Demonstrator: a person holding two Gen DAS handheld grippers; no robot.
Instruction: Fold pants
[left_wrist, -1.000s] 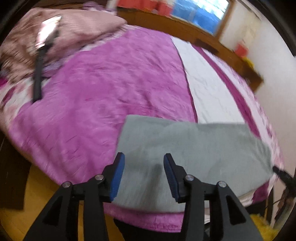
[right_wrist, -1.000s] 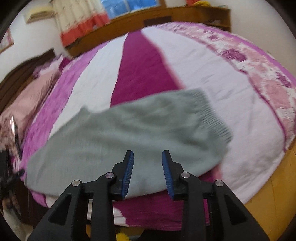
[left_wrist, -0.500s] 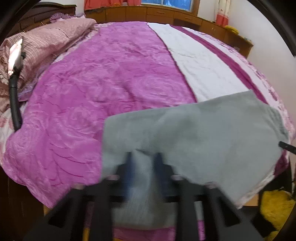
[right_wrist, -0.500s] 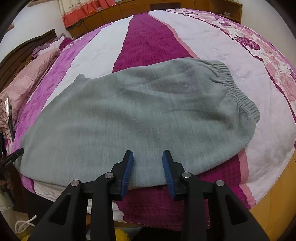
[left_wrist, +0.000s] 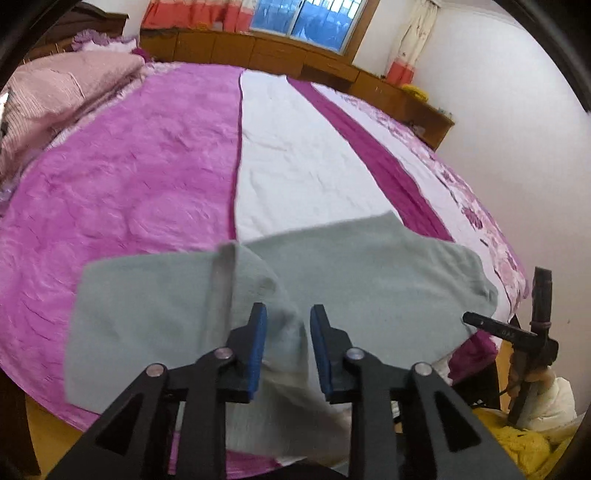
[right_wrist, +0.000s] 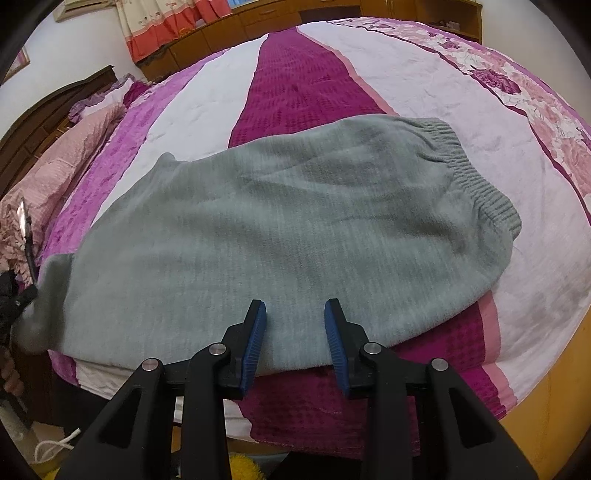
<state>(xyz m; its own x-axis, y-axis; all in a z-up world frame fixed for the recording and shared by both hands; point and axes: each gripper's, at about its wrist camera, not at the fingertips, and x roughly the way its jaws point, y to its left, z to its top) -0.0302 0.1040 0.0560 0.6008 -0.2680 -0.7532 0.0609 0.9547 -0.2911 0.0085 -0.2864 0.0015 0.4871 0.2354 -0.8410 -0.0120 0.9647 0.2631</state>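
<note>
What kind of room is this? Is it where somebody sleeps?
Most likely a bedroom. A big bed with a purple and white cover fills the view, a pink pillow lies at its head, and a curtained window sits behind. Grey pants lie on the bed.

Grey pants (right_wrist: 280, 229), magenta-and-white striped bedspread (left_wrist: 122, 177)

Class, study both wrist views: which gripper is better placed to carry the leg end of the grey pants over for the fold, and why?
Left. The left gripper already has a raised fold of the grey pants between its jaws at the leg end. The right gripper sits open at the near edge, closer to the waistband.
</note>
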